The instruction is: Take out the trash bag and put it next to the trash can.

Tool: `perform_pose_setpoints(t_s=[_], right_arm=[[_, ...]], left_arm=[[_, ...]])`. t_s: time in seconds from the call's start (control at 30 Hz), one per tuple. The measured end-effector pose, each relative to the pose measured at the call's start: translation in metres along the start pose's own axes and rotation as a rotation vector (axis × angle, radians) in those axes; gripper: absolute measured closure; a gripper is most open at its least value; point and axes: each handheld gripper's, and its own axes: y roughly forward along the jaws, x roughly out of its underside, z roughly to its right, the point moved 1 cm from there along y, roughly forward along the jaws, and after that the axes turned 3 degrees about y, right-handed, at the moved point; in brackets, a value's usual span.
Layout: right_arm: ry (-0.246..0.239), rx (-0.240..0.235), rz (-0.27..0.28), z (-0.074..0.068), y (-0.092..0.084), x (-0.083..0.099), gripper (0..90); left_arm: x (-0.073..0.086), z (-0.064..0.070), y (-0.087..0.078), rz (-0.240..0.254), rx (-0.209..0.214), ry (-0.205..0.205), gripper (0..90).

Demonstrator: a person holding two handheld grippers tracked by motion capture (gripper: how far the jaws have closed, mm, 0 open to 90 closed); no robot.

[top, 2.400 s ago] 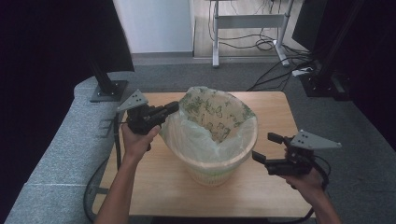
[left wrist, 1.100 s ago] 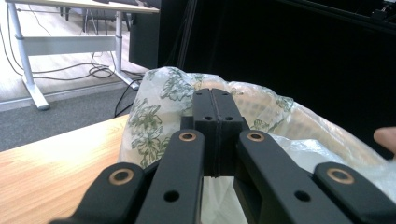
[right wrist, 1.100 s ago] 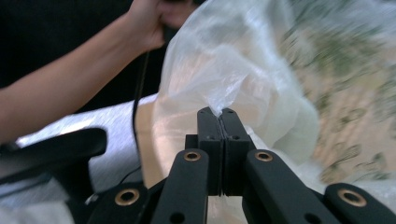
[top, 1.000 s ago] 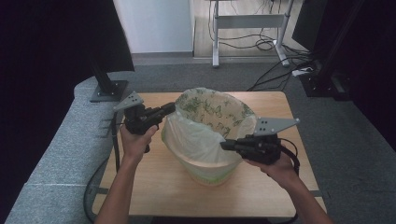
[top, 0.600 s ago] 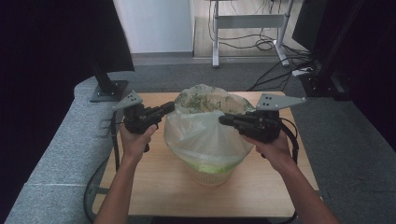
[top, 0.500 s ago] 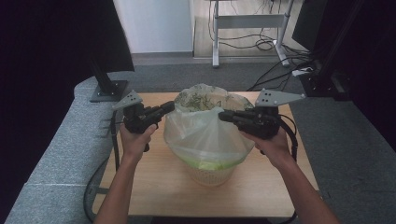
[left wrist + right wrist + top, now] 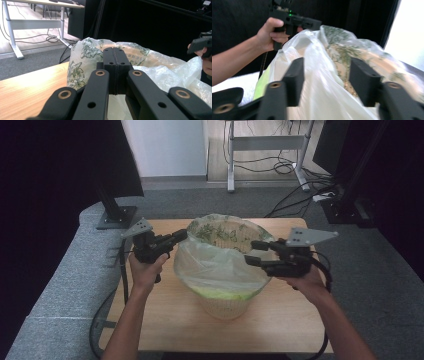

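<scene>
Looking down from the high view, I see a round, pale wicker-like basket (image 7: 223, 302) sitting mid-way on the smooth light-wood counter (image 7: 280, 325). A thin, crinkly translucent plastic bag (image 7: 215, 270) lines it; the film is glossy and wrinkled, printed with green leafy sprigs around its open mouth, and a lime-green band shows through it just above the basket rim. What lies inside the bag I cannot tell.

My left gripper (image 7: 177, 237) is matte black and blocky, with brass-ringed pivots in its own view; its fingers (image 7: 115, 65) are clenched flat together at the bag's left edge, with the printed film bunched right around them, though I cannot make out film between the pads.

My right gripper (image 7: 254, 252) sits at the bag's right rim. Its fingers (image 7: 295, 77) have just been opening and stand released, with a fold of the slack film rising between them, not pressed.
</scene>
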Motion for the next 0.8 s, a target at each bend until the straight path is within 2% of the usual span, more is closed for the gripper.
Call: perform_pose_setpoints(t_s=[0.07, 0.1, 0.2, 0.3, 0.33, 0.4, 0.47, 0.6, 0.67, 0.73, 0.8], right_arm=[[0.011, 0.009, -0.004, 0.009, -0.012, 0.006, 33.5], [0.007, 0.029, -0.016, 0.014, -0.015, 0.009, 29.6], [-0.009, 0.065, -0.065, 0.028, -0.018, 0.020, 22.4], [-0.033, 0.046, -0.102, 0.040, -0.016, 0.029, 20.7], [-0.038, 0.053, -0.114, 0.043, -0.014, 0.031, 20.2], [-0.032, 0.053, -0.128, 0.050, -0.010, 0.034, 20.5], [-0.031, 0.085, -0.144, 0.053, -0.005, 0.036, 28.2], [-0.047, 0.154, -0.159, 0.053, 0.000, 0.038, 60.5], [-0.021, 0.193, -0.160, 0.054, 0.001, 0.038, 73.6], [0.008, 0.198, -0.159, 0.054, 0.002, 0.037, 83.6], [0.008, 0.223, -0.159, 0.053, 0.003, 0.034, 89.4]], left_arm=[[0.000, 0.000, 0.000, 0.000, -0.001, -0.004, 90.0], [0.001, 0.000, 0.001, 0.001, -0.001, -0.003, 90.0], [0.002, 0.001, 0.001, -0.001, -0.003, -0.005, 90.0], [0.002, 0.001, 0.002, -0.003, 0.000, -0.002, 90.0], [0.002, 0.001, 0.002, -0.003, 0.001, -0.003, 90.0], [0.002, 0.000, 0.002, -0.003, 0.001, -0.002, 90.0], [0.002, -0.001, 0.002, 0.000, 0.002, -0.002, 90.0], [0.002, -0.001, 0.000, 0.002, 0.001, -0.001, 90.0], [0.003, -0.001, -0.001, 0.003, 0.001, -0.001, 90.0], [0.003, -0.001, -0.001, 0.004, 0.000, -0.002, 90.0], [0.002, -0.001, -0.001, 0.008, -0.001, -0.002, 90.0]])
